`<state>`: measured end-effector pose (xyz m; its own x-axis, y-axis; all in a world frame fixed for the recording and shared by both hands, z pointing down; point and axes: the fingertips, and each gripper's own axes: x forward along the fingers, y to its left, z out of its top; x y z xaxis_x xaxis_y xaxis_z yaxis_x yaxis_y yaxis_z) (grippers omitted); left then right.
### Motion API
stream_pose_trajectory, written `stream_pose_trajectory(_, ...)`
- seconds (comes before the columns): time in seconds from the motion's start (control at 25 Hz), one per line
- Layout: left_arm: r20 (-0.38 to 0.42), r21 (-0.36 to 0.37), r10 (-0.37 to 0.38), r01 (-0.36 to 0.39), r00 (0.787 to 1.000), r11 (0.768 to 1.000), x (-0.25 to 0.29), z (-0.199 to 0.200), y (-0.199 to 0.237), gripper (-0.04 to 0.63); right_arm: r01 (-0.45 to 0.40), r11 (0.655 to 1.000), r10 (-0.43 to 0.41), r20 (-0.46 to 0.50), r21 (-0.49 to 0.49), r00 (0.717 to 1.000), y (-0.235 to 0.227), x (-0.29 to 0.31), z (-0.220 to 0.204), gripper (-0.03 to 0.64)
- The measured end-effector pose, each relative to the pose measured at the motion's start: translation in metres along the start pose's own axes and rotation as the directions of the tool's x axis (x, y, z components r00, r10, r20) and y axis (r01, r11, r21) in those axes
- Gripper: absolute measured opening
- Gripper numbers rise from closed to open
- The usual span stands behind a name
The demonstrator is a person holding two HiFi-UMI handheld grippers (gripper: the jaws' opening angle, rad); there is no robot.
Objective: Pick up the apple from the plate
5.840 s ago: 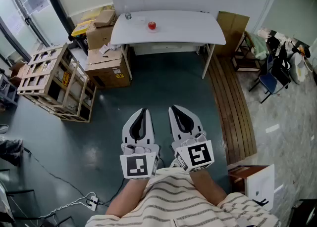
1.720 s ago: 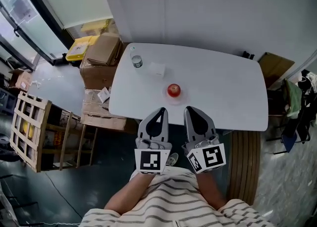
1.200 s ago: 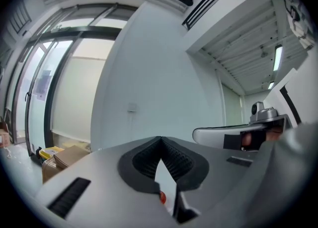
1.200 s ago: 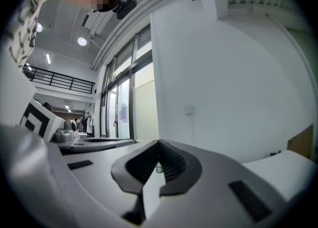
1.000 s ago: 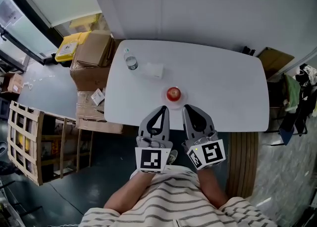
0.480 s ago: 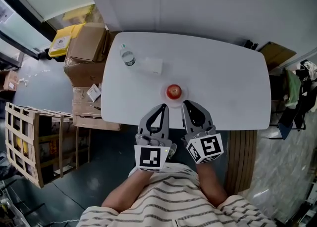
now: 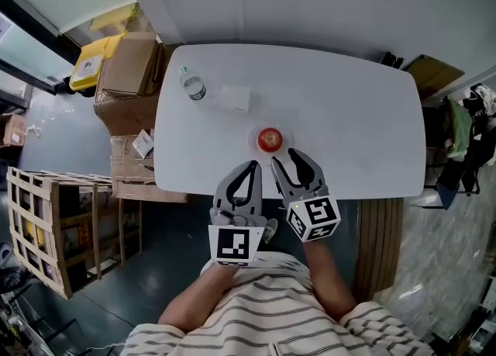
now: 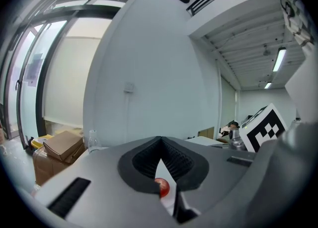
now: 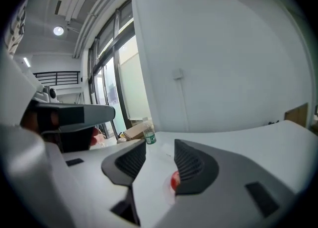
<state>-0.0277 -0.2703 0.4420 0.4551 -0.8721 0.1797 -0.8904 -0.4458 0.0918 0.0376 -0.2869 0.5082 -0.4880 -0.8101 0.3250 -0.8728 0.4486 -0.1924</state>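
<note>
My right claw (image 9: 159,147) has jaws apart; they've just been opening, w/ nothing between them yet. My left claw (image 8: 160,140) is closed tight & empty. The apple (image 7: 269,139) sits on its plate (image 7: 260,148) just ahead of the right claw, near the table (image 7: 349,106) edge. I should go slow, center the apple, squeeze soft. Count: 1 apple, 1 plate, 1 bottle (image 7: 191,87), 1 white box (image 7: 235,98).

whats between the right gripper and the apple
Head view: only bare table and the near rim of the plate before the apple. The right gripper jaws have just been opening, empty.
</note>
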Motion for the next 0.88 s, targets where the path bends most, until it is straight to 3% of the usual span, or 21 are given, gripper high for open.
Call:
stream_pose_trajectory(0.68,-0.054,0.003,0.013,-0.013,0.998,1.000,0.011,-0.020,0.010,0.003,0.003,1.000,0.001,-0.123,0.031,0.992,-0.025,0.045,-0.073,0.323)
stream_pose_trajectory(0.88,-0.081,0.013,0.017,-0.016,0.997,1.000,0.013,-0.029,0.013,0.004,0.034,0.999,-0.033,-0.167,0.007,0.985,-0.039,0.058,-0.095,0.334)
